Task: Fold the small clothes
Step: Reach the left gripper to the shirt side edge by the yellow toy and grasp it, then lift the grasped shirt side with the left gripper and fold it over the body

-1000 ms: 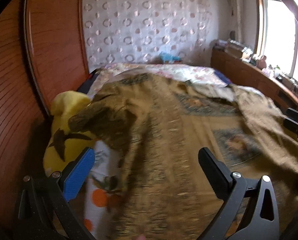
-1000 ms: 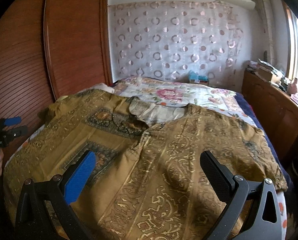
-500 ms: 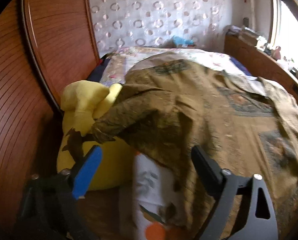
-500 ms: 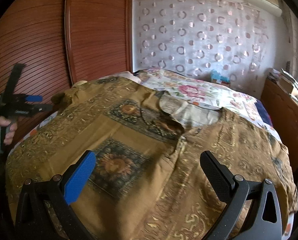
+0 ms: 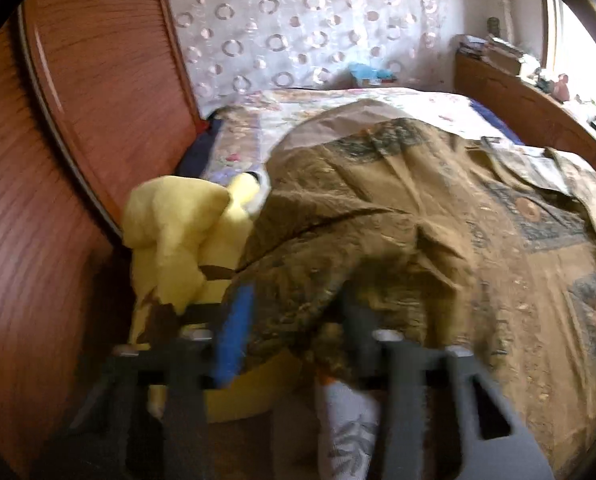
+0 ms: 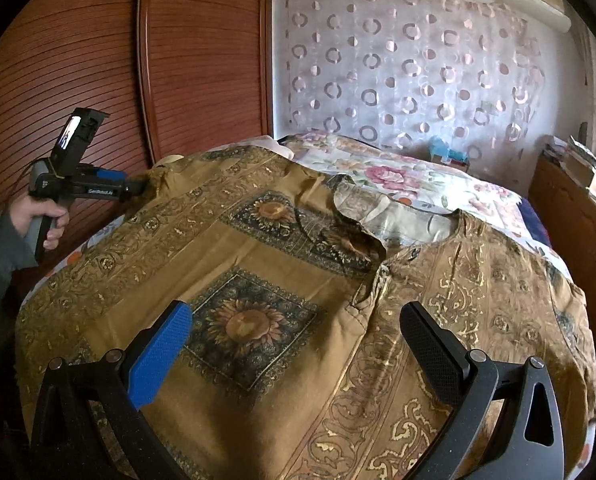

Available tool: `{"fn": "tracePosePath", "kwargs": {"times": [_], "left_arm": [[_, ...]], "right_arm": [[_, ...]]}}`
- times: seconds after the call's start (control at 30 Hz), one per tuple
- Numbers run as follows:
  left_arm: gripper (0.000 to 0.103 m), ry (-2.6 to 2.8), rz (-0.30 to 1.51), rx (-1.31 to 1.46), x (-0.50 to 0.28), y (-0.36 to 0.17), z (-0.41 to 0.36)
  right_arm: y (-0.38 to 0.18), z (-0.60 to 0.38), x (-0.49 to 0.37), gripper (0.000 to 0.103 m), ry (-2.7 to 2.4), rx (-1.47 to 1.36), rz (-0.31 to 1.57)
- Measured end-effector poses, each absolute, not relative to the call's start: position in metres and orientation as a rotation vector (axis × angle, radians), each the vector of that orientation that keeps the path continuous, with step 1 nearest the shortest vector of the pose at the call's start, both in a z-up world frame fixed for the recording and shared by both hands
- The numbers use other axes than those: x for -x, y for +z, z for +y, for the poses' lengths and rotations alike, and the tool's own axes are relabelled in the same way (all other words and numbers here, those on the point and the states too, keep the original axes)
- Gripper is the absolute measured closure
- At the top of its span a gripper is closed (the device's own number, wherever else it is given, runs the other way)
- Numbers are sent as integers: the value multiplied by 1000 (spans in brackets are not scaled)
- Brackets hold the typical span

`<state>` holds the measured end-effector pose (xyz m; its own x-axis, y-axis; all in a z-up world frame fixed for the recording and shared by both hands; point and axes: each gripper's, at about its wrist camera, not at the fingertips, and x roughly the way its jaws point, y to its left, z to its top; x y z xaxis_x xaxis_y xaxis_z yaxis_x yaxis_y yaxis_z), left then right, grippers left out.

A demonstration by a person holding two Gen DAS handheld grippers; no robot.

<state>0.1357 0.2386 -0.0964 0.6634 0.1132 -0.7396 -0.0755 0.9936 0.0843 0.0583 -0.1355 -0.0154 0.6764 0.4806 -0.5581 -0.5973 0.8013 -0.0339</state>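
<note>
Your left gripper [image 5: 290, 320] has pushed forward onto the sleeve of the gold-brown patterned cotton shirt [image 6: 282, 280] spread on the bed; its jaws now straddle the cloth, grip unconfirmed. Right gripper [image 6: 298, 344] hovers wide apart, empty. First fold: clamp, then carry the sleeve inward.

Shirt [image 6: 282, 280] spread on bed [image 6: 417, 176]; plush toy [image 5: 178, 232] at its left.

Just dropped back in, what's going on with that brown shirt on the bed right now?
A person works a gripper in each hand over the brown patterned shirt, which lies spread face up across the bed. The left gripper sits at the shirt's sleeve end beside the yellow plush toy, with cloth between its fingers; the view is too blurred to tell if it has closed. The right gripper hovers open above the chest. No fold shows.
</note>
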Motion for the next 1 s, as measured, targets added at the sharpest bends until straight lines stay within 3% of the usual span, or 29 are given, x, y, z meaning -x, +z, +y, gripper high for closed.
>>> {"fn": "tracePosePath", "kwargs": {"times": [0.13, 0.23, 0.63, 0.87, 1.0], "left_arm": [[92, 90, 818, -38, -129, -90, 236], [99, 96, 776, -51, -122, -77, 230], [100, -48, 629, -65, -110, -6, 164], [99, -168, 641, -79, -99, -5, 120], [93, -184, 635, -52, -85, -11, 112]], "right_arm": [[-17, -134, -59, 0, 603, 217, 561], [-17, -137, -58, 0, 594, 211, 559], [-15, -156, -60, 0, 569, 171, 557], [-15, -163, -59, 0, 555, 161, 565], [-16, -163, -59, 0, 549, 162, 572]]}}
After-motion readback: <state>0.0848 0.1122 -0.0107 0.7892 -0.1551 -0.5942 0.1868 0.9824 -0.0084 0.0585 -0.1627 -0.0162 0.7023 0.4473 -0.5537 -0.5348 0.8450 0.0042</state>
